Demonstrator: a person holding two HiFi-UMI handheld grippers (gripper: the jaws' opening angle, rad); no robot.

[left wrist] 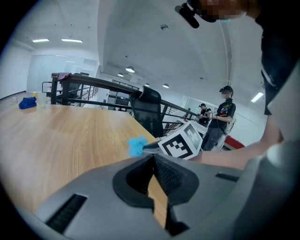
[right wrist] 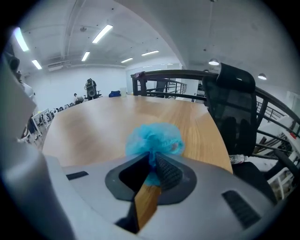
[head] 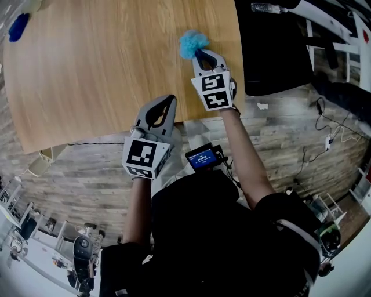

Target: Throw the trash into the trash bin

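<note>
A broad table (head: 87, 69) of pale wood grain with a rounded edge fills the upper left of the head view, and most of its top lies bare. Near its right edge the right gripper (head: 202, 54) points down at the surface with its jaws clamped on the blue trash (head: 192, 43), a fluffy crumpled wad whose bulk puffs out beyond the jaw tips just above the wood; the right gripper view shows the same wad (right wrist: 154, 138) pinched between the ribbed pads. The left gripper (head: 164, 101) sits over the table's near edge, well apart from the wad, its jaws brought together at the tips with nothing between them. At the far left corner of the table lies another small blue object (head: 18, 26). A black office chair (head: 272, 52) stands just beside the table's right side, with a clear plastic bottle (head: 264, 7) near it. The floor (head: 290, 127) is grey wood-look planking, with cables (head: 324, 125) trailing across it at the right. Beyond the table the left gripper view shows a dark metal railing (left wrist: 93, 86), a white ceiling with lights, and two people (left wrist: 225, 117) standing in the distance.
</note>
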